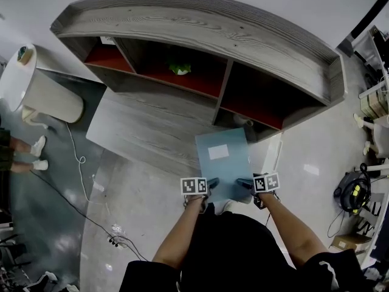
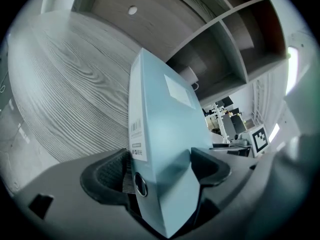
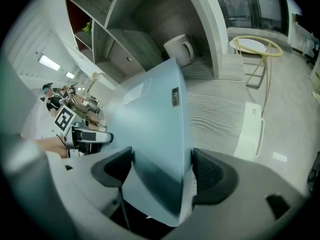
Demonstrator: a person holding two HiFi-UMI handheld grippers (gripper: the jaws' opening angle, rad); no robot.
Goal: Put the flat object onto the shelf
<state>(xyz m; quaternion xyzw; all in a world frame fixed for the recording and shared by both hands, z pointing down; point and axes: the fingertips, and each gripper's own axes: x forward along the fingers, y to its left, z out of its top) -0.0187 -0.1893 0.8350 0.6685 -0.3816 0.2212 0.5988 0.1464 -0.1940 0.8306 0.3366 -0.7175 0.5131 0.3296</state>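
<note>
A flat light-blue file folder point(image 1: 223, 160) with a white label is held level in front of the grey wooden shelf unit point(image 1: 200, 29), near its right-hand compartment. My left gripper point(image 1: 203, 193) is shut on the folder's near left corner, and the folder's spine point(image 2: 150, 149) with a barcode label and metal ring fills the space between the jaws. My right gripper point(image 1: 249, 187) is shut on the near right corner, gripping the folder's edge point(image 3: 160, 149). The folder point(image 3: 145, 114) reaches toward a shelf opening where a white mug point(image 3: 179, 49) stands.
The shelf has red-backed compartments; a green object point(image 1: 179, 69) lies in the middle one. A low wooden platform point(image 1: 146, 126) extends in front. A white round table point(image 1: 18, 72) and a person's legs point(image 1: 24, 154) are at left, cables point(image 1: 79, 163) on the floor, equipment point(image 1: 352, 190) at right.
</note>
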